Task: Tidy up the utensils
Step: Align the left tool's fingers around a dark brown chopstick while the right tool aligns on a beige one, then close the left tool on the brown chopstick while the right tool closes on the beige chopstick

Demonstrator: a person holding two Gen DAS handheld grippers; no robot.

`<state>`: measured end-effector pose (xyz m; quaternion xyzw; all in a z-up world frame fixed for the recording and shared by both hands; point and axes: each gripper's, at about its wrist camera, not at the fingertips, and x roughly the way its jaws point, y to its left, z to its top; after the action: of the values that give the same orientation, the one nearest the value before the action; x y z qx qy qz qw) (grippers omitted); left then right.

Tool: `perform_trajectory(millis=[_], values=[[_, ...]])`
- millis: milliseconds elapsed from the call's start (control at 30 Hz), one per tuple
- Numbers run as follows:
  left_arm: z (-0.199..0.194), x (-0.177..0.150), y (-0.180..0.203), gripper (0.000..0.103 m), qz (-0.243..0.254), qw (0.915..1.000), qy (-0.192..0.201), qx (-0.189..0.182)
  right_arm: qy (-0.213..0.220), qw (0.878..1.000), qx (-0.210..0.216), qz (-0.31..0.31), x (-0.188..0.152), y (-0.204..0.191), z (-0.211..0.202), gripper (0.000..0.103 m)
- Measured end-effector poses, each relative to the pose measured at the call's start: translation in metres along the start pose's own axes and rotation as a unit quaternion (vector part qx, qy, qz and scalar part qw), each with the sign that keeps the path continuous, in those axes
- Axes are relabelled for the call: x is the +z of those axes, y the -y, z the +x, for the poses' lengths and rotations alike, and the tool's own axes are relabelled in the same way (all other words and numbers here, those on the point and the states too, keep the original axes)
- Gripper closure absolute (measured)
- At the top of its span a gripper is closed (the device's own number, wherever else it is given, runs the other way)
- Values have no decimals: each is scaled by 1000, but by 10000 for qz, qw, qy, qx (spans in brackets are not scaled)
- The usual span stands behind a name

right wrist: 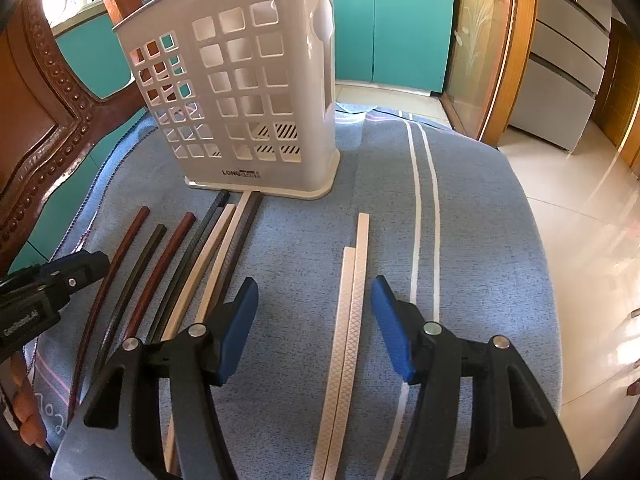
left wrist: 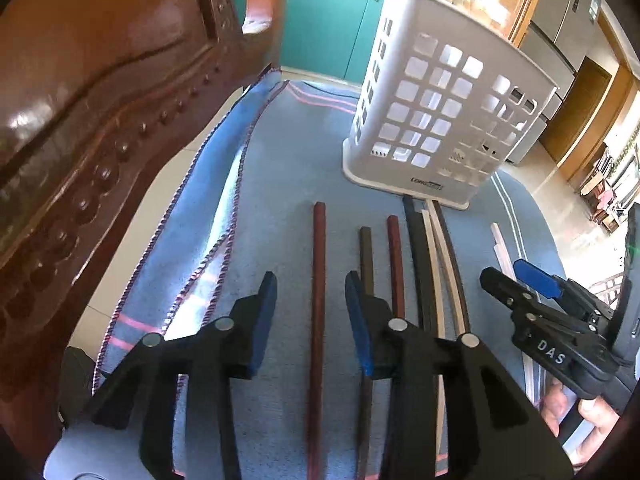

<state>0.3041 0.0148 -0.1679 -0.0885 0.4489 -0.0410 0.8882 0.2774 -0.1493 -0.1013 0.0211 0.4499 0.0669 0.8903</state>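
Hidden: I cannot see into the white perforated plastic utensil holder (right wrist: 256,92); chopstick ends run under my grippers.
Left gripper (left wrist: 311,320): pointing steeply down, jaws apart and clear of the reddish-brown wooden chopstick (left wrist: 318,304) between them.
Right gripper (right wrist: 314,330): tilted down, jaws apart around the pair of white patterned chopsticks (right wrist: 352,312), not touching.
Holder: upright on the blue towel (right wrist: 480,220), at twelve o'clock from the mixed dark and white chopsticks (right wrist: 192,264).

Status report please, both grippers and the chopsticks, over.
Left gripper open, straddling a reddish chopstick. Right gripper open over the white pair. Holder upright ahead, nothing blocking.
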Motion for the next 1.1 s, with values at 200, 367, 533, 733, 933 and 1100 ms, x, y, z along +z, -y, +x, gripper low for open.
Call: perform_trajectory(millis=[200,367,533,733,933,1100], values=[[14,0,8,67,180,9997,-139,106,-30,9998,-45,186,4,12,-3,45],[24,7,25,66,504,9975,-158,470,-228,9992,-213,253,3,24,1,46],[28,8,29,66,583,9966,-140,567,-146,9987,-147,460,9,32,-2,49],[26,6,25,63,616,9963,-117,586,-444,9973,-585,93,45,23,20,77],[26,5,29,62,622,9962,-111,605,-725,9961,-110,483,53,41,33,102],[28,6,26,61,594,9962,-104,631,-505,9956,280,737,59,51,23,90]])
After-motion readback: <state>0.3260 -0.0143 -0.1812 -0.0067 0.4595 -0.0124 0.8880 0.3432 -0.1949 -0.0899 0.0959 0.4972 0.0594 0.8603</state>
